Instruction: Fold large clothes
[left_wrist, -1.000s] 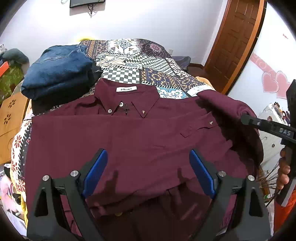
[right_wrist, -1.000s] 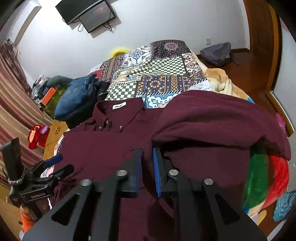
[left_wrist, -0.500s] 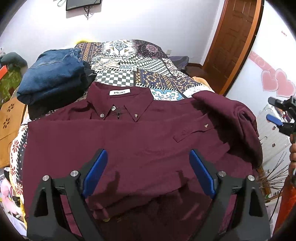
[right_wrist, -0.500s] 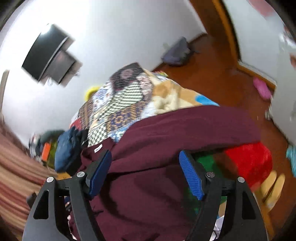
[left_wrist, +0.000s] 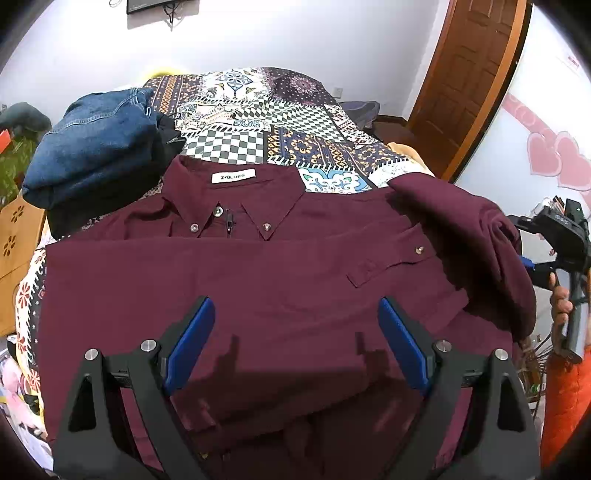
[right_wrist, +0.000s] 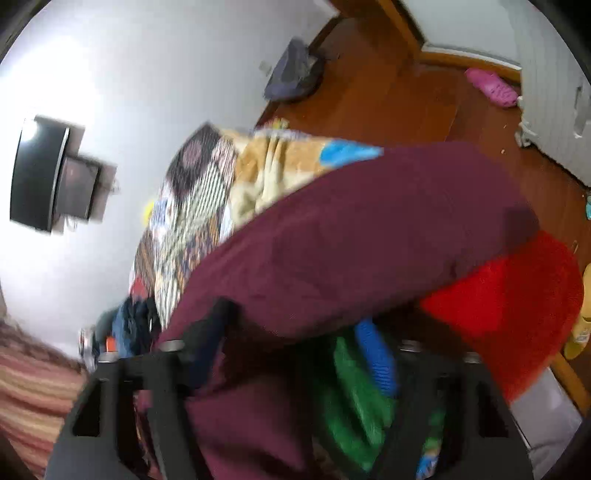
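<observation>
A maroon button-up shirt (left_wrist: 280, 280) lies face up on the bed, collar far from me, its left side folded across the chest. Its right sleeve (left_wrist: 480, 243) is bunched over the bed's right edge. My left gripper (left_wrist: 295, 343) hovers open and empty above the shirt's lower middle. My right gripper (left_wrist: 554, 240) shows at the far right, beside the bunched sleeve. In the blurred, tilted right wrist view it (right_wrist: 295, 347) is open, with the sleeve (right_wrist: 369, 236) just ahead of its fingers and no cloth held.
Folded blue jeans (left_wrist: 96, 144) sit on a dark pile at the bed's far left. The patchwork bedspread (left_wrist: 258, 110) covers the far part. A wooden door (left_wrist: 469, 74) is at the right. A red blanket (right_wrist: 509, 302) hangs off the bed's side over the wooden floor (right_wrist: 388, 99).
My right gripper opened, let go of the shirt, swung out to the bed's right side and tilted. The left gripper stayed open and moved slightly back.
</observation>
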